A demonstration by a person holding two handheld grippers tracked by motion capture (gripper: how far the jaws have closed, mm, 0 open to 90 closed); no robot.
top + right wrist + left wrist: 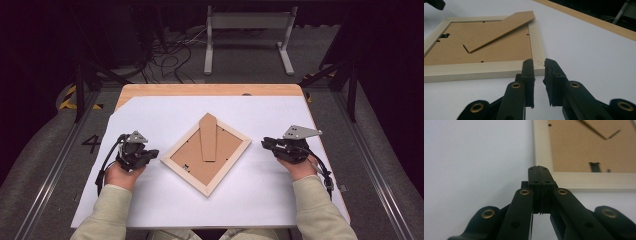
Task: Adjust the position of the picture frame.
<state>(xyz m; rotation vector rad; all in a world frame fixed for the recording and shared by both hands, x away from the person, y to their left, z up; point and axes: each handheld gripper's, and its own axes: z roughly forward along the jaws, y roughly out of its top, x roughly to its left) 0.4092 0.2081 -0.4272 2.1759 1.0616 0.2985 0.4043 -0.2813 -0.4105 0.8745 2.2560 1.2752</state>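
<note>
Pale wooden picture frame (pixel 206 154) lying back-up between my left gripper (pixel 151 153), jaws pressed together on nothing, and my right gripper (pixel 266 143), jaws slightly apart, empty.

We see a wooden table (pixel 210 90) almost wholly covered by a white sheet (pixel 280 200), whose far left corner is cut off. A strip of bare wood shows beyond the sheet. On the sheet's middle lies a frame (pixel 206 153), face down and turned like a diamond, its brown stand (pixel 208 137) pointing to the table's far edge.
</note>
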